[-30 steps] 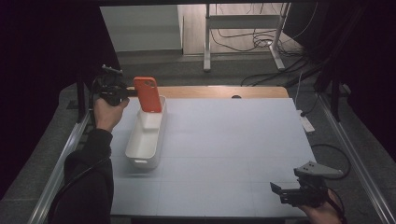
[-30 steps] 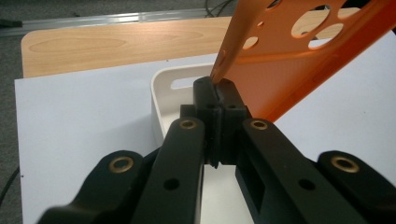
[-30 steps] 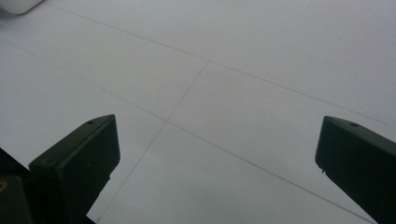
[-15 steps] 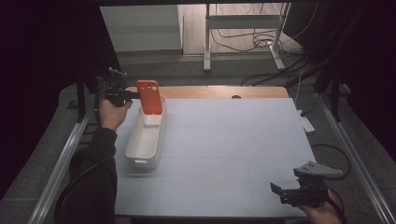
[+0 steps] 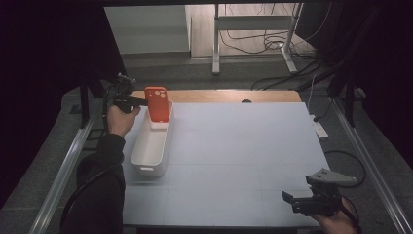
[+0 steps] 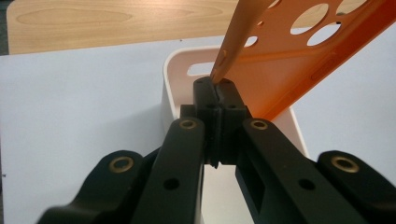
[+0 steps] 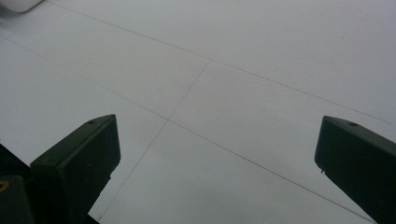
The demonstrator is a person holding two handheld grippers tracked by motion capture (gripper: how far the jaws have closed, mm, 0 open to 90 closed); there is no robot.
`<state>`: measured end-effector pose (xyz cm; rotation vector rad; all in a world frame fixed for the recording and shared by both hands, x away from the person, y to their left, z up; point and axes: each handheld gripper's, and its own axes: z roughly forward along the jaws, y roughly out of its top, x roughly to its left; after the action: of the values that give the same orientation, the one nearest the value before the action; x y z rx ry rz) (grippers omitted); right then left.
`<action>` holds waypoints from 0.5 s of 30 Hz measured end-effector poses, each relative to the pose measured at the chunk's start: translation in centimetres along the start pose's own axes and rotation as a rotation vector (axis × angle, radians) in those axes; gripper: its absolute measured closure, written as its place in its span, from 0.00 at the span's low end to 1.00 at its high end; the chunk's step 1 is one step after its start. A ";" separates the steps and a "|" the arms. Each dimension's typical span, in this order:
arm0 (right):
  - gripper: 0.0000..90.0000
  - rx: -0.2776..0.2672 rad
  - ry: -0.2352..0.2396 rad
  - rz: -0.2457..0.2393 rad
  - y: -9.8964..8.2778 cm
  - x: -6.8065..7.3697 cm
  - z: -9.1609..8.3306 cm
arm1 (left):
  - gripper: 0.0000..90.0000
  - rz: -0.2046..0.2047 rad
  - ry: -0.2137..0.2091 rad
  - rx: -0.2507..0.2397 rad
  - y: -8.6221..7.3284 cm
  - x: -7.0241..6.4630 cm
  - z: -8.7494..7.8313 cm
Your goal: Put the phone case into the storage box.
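An orange phone case (image 5: 157, 103) with camera cut-outs stands upright over the far end of a long white bin (image 5: 151, 146). My left gripper (image 5: 144, 101) is shut on the case's left edge. In the left gripper view the two black pads pinch the thin edge of the orange case (image 6: 299, 60) just above the bin's far rim (image 6: 173, 60). At the near right corner of the table my right gripper (image 5: 288, 199) is held low by a hand. In the right gripper view its jaws stand wide apart over bare white tabletop, the right gripper (image 7: 217, 149) open with nothing between them.
The white tabletop (image 5: 243, 146) stretches between the bin and the right gripper. A wooden strip (image 5: 229, 95) runs along the table's far edge. Metal rails flank both sides. A white power strip (image 5: 320, 128) lies off the right edge.
My left gripper has lowered the orange case toward the far end of the white bin and shifted slightly. The right gripper has stayed put.
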<state>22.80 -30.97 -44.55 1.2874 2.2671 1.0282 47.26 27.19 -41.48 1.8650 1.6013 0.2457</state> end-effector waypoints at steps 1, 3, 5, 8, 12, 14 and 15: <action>0.00 0.000 0.000 -0.001 0.0 0.0 0.0 | 0.99 0.000 0.000 0.003 0.0 0.0 0.1; 0.00 0.000 0.001 -0.001 0.0 0.0 0.0 | 0.99 -0.003 0.002 0.005 -0.1 0.1 0.4; 0.00 0.000 0.001 -0.002 0.0 0.0 0.0 | 0.99 -0.004 0.001 0.010 -0.2 0.1 0.6; 0.00 0.002 0.002 -0.003 0.0 0.0 0.0 | 0.99 -0.006 0.004 0.018 -0.3 0.1 1.2; 0.00 0.003 0.001 -0.005 0.0 0.0 0.0 | 0.99 -0.009 0.006 0.023 -0.4 0.1 1.6; 0.00 0.005 0.002 -0.007 0.0 0.1 0.0 | 0.99 -0.014 0.008 0.025 -0.5 0.2 1.9; 0.00 0.003 0.003 -0.007 0.0 0.1 0.0 | 0.99 -0.015 0.009 0.027 -0.5 0.2 2.0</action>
<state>22.78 -30.90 -44.55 1.2793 2.2745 1.0248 47.98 26.66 -43.38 1.8740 1.6319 0.2273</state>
